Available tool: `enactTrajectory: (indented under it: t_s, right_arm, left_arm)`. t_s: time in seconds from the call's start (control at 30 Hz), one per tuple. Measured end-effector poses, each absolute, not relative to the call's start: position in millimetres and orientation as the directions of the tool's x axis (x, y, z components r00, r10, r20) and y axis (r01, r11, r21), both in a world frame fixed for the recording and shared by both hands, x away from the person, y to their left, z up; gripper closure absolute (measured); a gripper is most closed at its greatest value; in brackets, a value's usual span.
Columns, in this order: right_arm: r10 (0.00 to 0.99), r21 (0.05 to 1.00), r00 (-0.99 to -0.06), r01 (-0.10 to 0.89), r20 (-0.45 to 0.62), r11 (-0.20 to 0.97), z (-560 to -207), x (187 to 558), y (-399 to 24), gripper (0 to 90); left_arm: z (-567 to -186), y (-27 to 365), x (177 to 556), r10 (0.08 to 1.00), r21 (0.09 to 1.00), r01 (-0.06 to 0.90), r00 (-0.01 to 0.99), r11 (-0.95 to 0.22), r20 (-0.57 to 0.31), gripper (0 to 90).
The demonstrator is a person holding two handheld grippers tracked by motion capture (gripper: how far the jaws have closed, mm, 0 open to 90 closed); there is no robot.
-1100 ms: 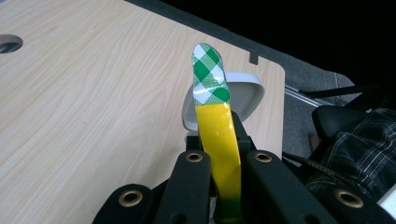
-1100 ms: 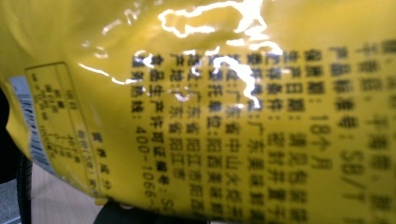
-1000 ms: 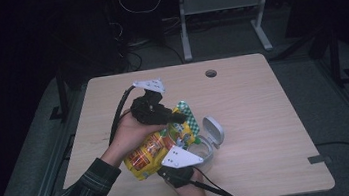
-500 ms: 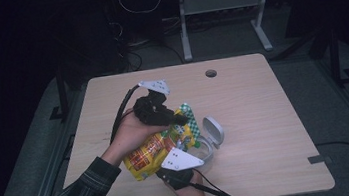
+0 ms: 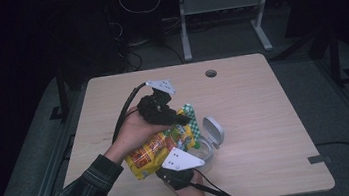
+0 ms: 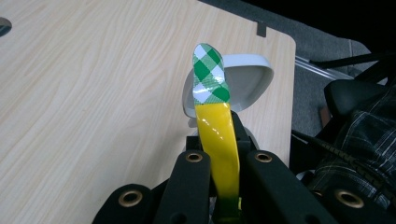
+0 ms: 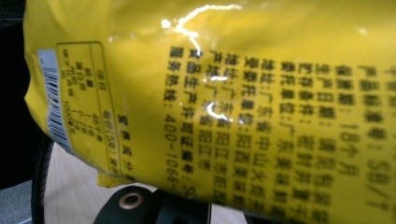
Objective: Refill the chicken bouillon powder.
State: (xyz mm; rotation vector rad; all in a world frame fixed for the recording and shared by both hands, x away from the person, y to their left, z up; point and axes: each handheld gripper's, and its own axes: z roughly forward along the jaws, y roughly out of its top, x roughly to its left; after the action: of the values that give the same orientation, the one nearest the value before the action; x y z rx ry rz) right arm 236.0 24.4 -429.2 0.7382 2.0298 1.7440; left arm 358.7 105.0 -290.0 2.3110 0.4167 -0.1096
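Observation:
A yellow snack bag (image 5: 154,150) with red print hangs tilted over the table (image 5: 263,97), held up at its top edge. My left gripper (image 5: 181,119) is shut on that edge; in the left gripper view the yellow strip (image 6: 219,140) stands pinched between the jaws, its green-and-white checked tip (image 6: 210,77) sticking up. My right gripper (image 5: 179,164) sits just below the bag, under its grey plate. In the right gripper view the bag's printed back (image 7: 243,102) lies across the jaws and hides them. A clear tub (image 5: 204,150) with an open grey lid (image 5: 214,131) stands beside the bag.
The grey lid (image 6: 247,77) stands upright right behind the bag's tip. A cable hole (image 5: 211,73) lies near the table's far edge. A cable (image 5: 124,119) trails from the left gripper. Bare wood stretches to the right and far side.

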Motion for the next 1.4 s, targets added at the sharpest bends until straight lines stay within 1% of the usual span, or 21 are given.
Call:
enactTrajectory:
  t_s: [0.3, 0.53, 1.4]
  right_arm:
    - [0.598, 0.985, -0.799, 0.151, 0.069, 0.087, -429.0, 236.6, 23.0, 89.8]
    - [0.596, 0.985, -0.8, 0.151, 0.072, 0.083, -428.7, 237.3, 22.2, 89.8]
    - [0.59, 0.985, -0.804, 0.155, 0.079, 0.08, -429.1, 237.0, 22.7, 89.8]
  left_arm:
    - [-290.3, 99.7, 360.7, 0.269, 0.663, 0.336, 0.941, -0.669, -0.206, 89.8]
    - [-290.0, 98.3, 361.0, 0.271, 0.661, 0.329, 0.943, -0.675, -0.193, 89.8]
    - [-290.9, 98.1, 360.8, 0.278, 0.651, 0.334, 0.941, -0.682, -0.192, 89.9]
